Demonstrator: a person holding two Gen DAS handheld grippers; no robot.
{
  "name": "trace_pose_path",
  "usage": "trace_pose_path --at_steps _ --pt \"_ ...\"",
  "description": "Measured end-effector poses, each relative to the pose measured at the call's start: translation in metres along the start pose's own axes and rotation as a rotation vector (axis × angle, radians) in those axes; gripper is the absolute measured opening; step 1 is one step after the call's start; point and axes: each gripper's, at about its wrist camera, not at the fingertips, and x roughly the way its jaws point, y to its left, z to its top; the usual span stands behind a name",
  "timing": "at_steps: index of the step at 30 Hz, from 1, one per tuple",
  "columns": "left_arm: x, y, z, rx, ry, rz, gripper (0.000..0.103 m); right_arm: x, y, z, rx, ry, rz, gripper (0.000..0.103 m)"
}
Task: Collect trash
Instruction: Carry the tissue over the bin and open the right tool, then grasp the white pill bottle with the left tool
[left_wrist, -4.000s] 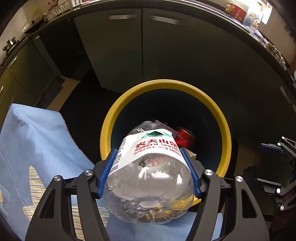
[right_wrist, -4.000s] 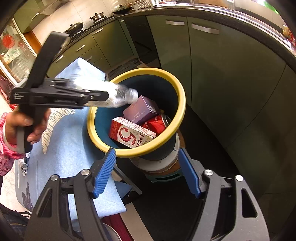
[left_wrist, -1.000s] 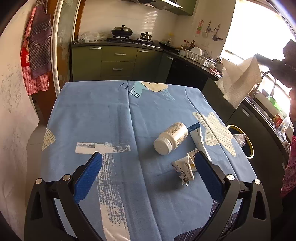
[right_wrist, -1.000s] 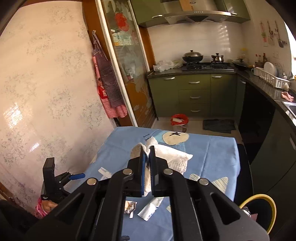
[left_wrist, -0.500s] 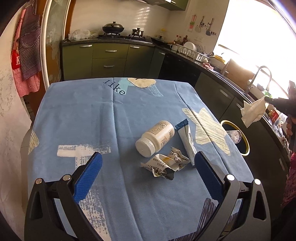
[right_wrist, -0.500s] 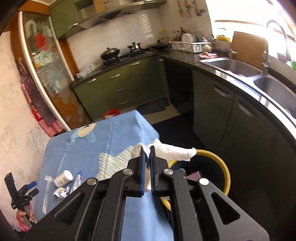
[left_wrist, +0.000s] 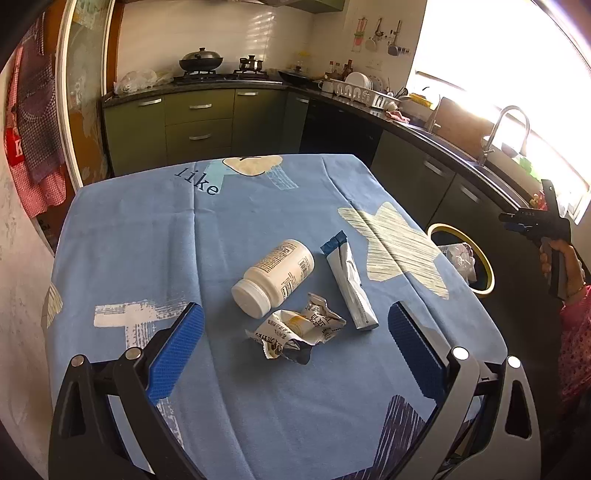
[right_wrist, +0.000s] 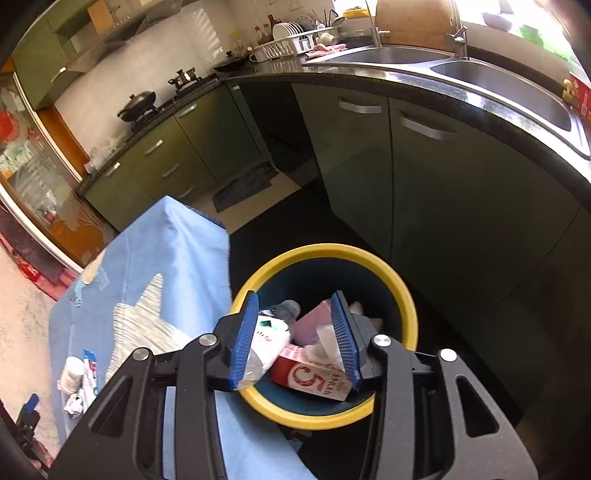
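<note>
In the left wrist view, a white pill bottle (left_wrist: 275, 282), a crumpled wrapper (left_wrist: 299, 332) and a silver-blue sachet (left_wrist: 349, 284) lie on the blue tablecloth (left_wrist: 147, 240). My left gripper (left_wrist: 295, 354) is open and empty, just in front of the wrapper. My right gripper (right_wrist: 297, 338) is open above the yellow-rimmed bin (right_wrist: 408, 306), which holds a clear bottle (right_wrist: 267, 339), a red-white carton (right_wrist: 314, 376), a purple box (right_wrist: 312, 325) and white tissue (right_wrist: 327, 345). The right gripper also shows in the left wrist view (left_wrist: 517, 221), beside the bin (left_wrist: 484, 273).
Green kitchen cabinets (right_wrist: 424, 166) and a dark counter with sinks (right_wrist: 480, 74) stand behind the bin. The table edge (right_wrist: 221, 258) is just left of the bin. A stove with pots (left_wrist: 218, 66) is at the far wall.
My right gripper swung over the bin, opened and let go of the white tissue, which now lies in the bin. My left gripper moved closer to the trash on the table.
</note>
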Motion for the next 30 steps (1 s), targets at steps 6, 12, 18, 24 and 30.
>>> trace_pose_path --at_steps 6,12,18,24,30 --pt "0.009 -0.006 0.001 0.063 0.030 -0.015 0.098 -0.012 0.029 -0.024 -0.061 0.000 0.087 0.041" --pt "0.023 -0.006 0.017 0.192 0.028 0.000 0.098 -0.014 0.063 -0.045 -0.119 0.026 0.157 0.041" --pt "0.063 0.000 0.038 0.284 0.101 -0.042 0.093 -0.008 0.090 -0.061 -0.160 0.063 0.193 0.042" --pt "0.112 0.019 0.045 0.257 0.233 -0.102 0.066 -0.002 0.104 -0.072 -0.180 0.100 0.212 0.042" --pt "0.137 0.024 0.042 0.291 0.301 -0.135 0.066 0.007 0.110 -0.076 -0.177 0.131 0.214 0.043"
